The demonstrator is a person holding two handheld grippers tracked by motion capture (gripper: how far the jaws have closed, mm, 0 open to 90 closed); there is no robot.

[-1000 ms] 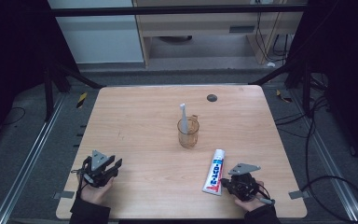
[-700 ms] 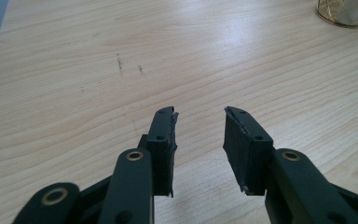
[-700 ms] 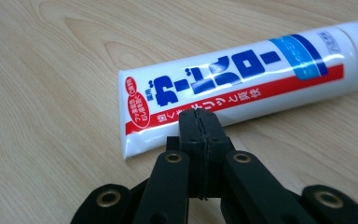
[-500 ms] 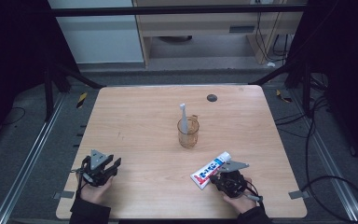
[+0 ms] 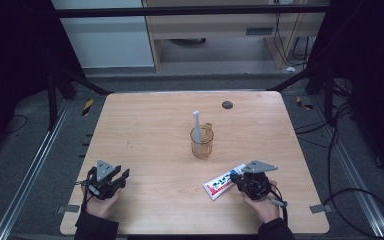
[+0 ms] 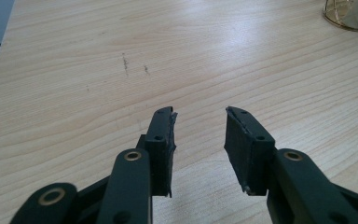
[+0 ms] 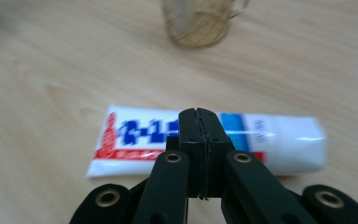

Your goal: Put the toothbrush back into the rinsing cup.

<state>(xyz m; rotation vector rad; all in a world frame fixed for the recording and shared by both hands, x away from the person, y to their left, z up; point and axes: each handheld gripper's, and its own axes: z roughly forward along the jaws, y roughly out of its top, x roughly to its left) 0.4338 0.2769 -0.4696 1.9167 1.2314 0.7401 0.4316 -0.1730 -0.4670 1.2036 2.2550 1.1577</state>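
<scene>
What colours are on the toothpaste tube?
White toothpaste tube with blue lettering and red trim; clearest in the right gripper view.

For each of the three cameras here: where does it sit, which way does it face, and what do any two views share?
High view: above the near table edge, facing forward and down; both hands with left gripper and right gripper.
Left gripper view: rides the left gripper, facing across bare wood; open jaws rise from the bottom.
Right gripper view: rides the right gripper, jaws shut, looking over the toothpaste tube.
Shared: the glass mug appears in all three views; the tube in the high and right gripper views.
</scene>
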